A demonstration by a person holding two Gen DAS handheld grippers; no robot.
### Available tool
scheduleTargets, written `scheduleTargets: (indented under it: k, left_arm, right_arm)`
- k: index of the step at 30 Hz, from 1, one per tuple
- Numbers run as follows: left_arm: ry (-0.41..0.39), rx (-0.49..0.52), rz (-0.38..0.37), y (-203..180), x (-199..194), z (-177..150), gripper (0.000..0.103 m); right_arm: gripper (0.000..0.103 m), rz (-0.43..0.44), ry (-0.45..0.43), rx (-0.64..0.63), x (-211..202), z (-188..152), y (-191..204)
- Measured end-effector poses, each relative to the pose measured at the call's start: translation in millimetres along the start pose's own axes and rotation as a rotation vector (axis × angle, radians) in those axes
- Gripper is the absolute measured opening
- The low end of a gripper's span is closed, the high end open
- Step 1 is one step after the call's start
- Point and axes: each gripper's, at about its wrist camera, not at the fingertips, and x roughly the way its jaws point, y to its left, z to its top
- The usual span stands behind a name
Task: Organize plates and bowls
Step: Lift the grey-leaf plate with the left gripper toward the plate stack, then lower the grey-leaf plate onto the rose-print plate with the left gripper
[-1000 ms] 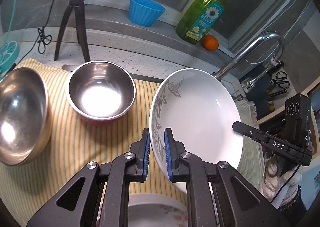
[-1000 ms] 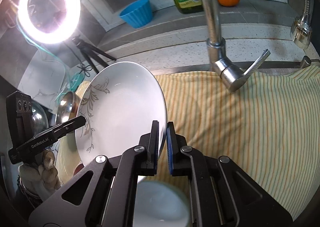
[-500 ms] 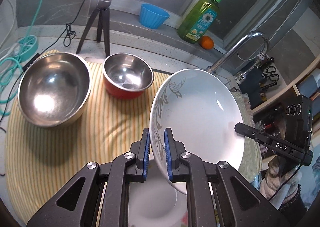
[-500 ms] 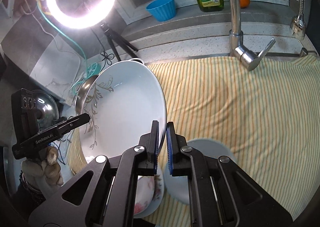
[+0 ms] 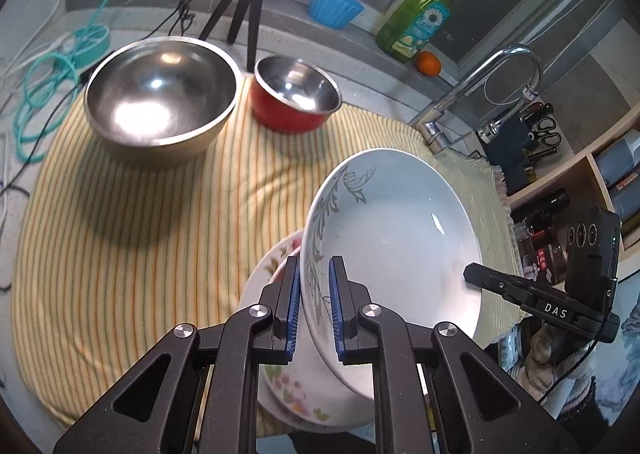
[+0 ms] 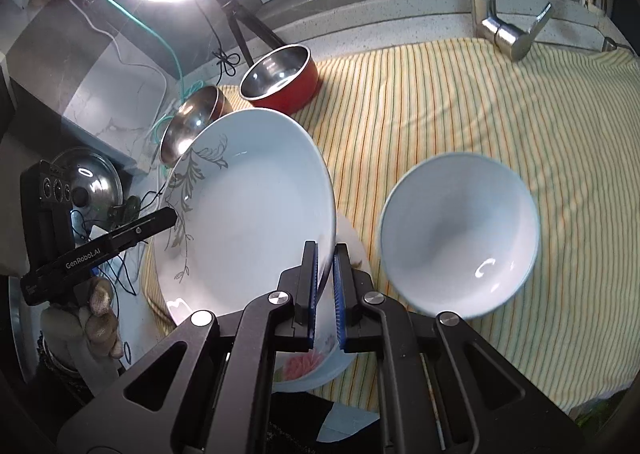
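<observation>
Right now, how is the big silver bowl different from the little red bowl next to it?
The big silver bowl is much wider than the little red bowl. The big silver bowl's outside looks plain dull metal, while the little red bowl's outside is red. The big silver bowl sits nearer the coiled teal cable; the little red bowl sits nearer the tap. Both are shiny steel inside, empty, upright, and rest on the striped cloth.
</observation>
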Motion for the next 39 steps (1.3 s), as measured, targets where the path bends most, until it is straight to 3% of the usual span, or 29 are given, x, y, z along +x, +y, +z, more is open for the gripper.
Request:
scheduleTargets:
  k: [16,39]
  left_arm:
    - [0.063,-0.073,0.007,18,9,-39,0.012]
    - [0.065,-0.039,0.058,12,16,-48,0.012]
  right_arm:
    - [0.007,-0.083,0.026,-0.006,19,-40,9]
    - [0.010,-0.179,0.047,-0.081,31,-47,16]
